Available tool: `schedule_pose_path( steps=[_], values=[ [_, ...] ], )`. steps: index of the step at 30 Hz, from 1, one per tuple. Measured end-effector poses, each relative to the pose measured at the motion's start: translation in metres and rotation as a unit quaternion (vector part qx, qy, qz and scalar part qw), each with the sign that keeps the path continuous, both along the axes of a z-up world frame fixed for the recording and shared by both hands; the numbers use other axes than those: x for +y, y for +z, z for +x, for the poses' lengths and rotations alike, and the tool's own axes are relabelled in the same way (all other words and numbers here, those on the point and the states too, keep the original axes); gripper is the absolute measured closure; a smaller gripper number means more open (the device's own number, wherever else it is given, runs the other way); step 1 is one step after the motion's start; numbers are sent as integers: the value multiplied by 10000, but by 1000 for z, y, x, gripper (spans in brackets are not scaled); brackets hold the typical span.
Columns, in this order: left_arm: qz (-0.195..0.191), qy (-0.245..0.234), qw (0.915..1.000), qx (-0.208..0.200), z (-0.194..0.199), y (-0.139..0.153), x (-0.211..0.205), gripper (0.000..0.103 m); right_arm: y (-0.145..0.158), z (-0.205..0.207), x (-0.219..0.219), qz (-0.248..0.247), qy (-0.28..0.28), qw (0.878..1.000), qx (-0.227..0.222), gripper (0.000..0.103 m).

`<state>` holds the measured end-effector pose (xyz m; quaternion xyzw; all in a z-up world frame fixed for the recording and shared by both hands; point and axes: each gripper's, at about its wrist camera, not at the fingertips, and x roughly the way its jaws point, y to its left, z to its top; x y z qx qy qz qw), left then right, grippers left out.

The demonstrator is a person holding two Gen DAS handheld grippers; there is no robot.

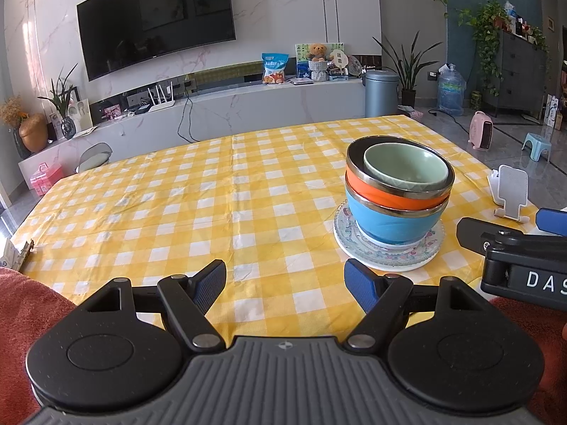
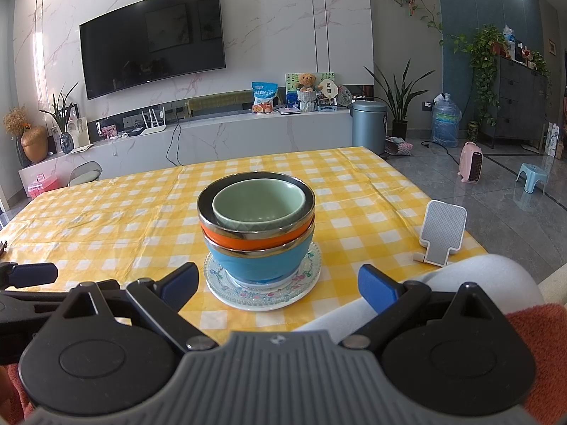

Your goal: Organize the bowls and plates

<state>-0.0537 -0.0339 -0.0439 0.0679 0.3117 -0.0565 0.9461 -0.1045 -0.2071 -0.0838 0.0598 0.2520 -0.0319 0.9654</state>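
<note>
A stack stands on the yellow checked table: a green bowl (image 1: 405, 168) (image 2: 258, 203) nested in an orange bowl (image 1: 382, 193) (image 2: 255, 241), nested in a blue bowl (image 1: 389, 221) (image 2: 258, 262), all on a patterned glass plate (image 1: 386, 253) (image 2: 262, 292) over a white plate. My left gripper (image 1: 285, 285) is open and empty, low at the near edge, left of the stack. My right gripper (image 2: 278, 283) is open and empty, just in front of the stack; it also shows in the left wrist view (image 1: 514, 226).
A white phone stand (image 1: 510, 191) (image 2: 441, 233) sits near the table's right edge. The checked tablecloth (image 1: 177, 198) (image 2: 106, 219) stretches left and back. Red cloth (image 1: 21, 301) lies at the near edge. A TV console is beyond the table.
</note>
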Motion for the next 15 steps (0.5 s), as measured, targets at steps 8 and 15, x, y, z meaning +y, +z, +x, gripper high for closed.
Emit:
schedule_pose_path(
  steps=[8, 15],
  values=[
    [19, 4, 10000, -3, 0, 1, -1, 14, 0, 0, 1, -2, 1, 10000, 1, 8],
    [-9, 15, 10000, -42, 0, 3, 0, 14, 1, 0, 0, -2, 1, 10000, 0, 8]
  ],
)
